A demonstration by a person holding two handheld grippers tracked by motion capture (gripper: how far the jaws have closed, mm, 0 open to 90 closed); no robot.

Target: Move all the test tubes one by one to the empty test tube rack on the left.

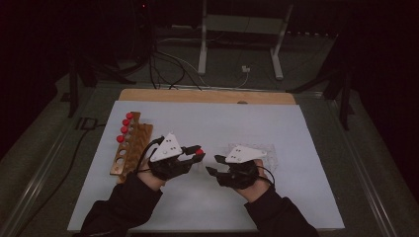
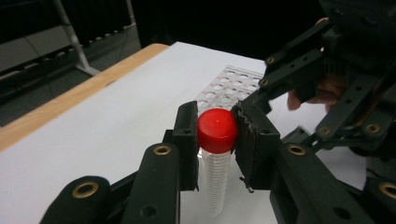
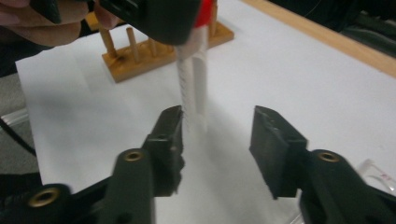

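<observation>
Tongs first: our left gripper (image 2: pixel 214 140) is clamped on the red cap of the tube (image 2: pixel 217 179), held upright above the sheet's middle, while our right gripper (image 3: pixel 217 140) stands part open, pressing nothing. We judge the tube could swing or slip, gripped by the cap alone. The high view shows the wooden rack (image 1: pixel 129 148) near the sheet's left edge and the clear rack (image 1: pixel 264 150) right of centre; the right gripper view shows the tube's body hanging by its left jaw.
</observation>
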